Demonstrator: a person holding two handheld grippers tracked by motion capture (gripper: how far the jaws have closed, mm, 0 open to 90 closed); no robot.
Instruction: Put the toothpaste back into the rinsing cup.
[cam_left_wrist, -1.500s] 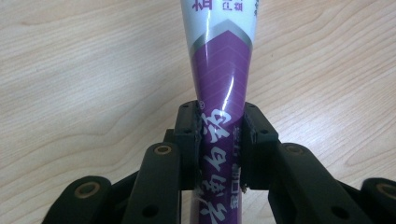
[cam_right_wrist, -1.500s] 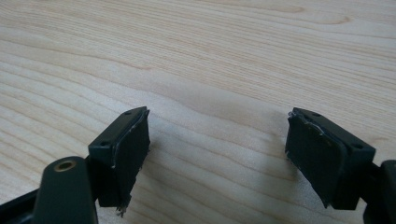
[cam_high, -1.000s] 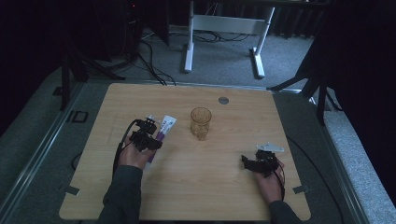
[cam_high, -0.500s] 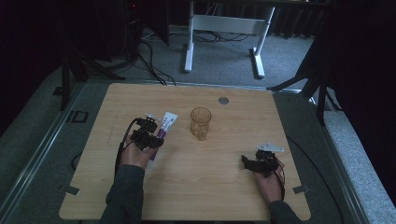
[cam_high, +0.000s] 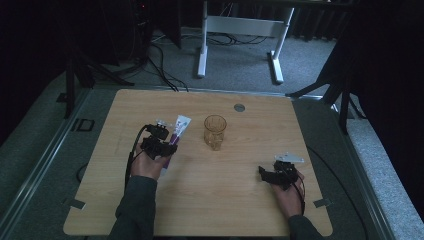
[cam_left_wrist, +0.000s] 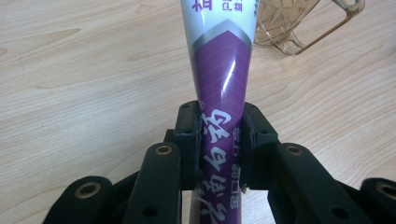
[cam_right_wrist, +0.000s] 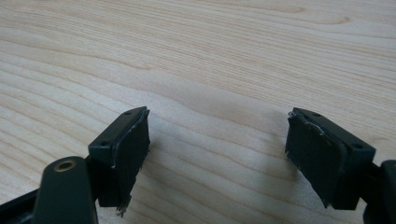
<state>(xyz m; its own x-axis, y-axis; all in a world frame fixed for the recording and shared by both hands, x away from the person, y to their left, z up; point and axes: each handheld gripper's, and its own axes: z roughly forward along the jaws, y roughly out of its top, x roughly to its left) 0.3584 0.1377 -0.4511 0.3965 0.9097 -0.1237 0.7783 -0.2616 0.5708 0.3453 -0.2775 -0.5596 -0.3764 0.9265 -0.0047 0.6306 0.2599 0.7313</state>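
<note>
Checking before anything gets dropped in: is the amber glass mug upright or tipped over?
Upright. The amber glass mug stands on its base on the table, mouth upward, right of the toothpaste tube.

The desk (cam_high: 210, 200) is seen from high above, looking forward and down. It is viewed close up by both tool cameras.

**What we wear and carry**

We wear dark grey long sleeves (cam_high: 137, 200) down to both wrists. Our left gripper (cam_left_wrist: 219, 135) is matte black plastic with angular linked arms, brass-ringed pivot holes and small recessed screws. Our right gripper (cam_right_wrist: 217, 144) has flat black rubber pads (cam_right_wrist: 130, 144) frayed at the edges, a grey three-cornered plate (cam_high: 288, 158) on top and a thin black cable (cam_high: 301, 192).
</note>
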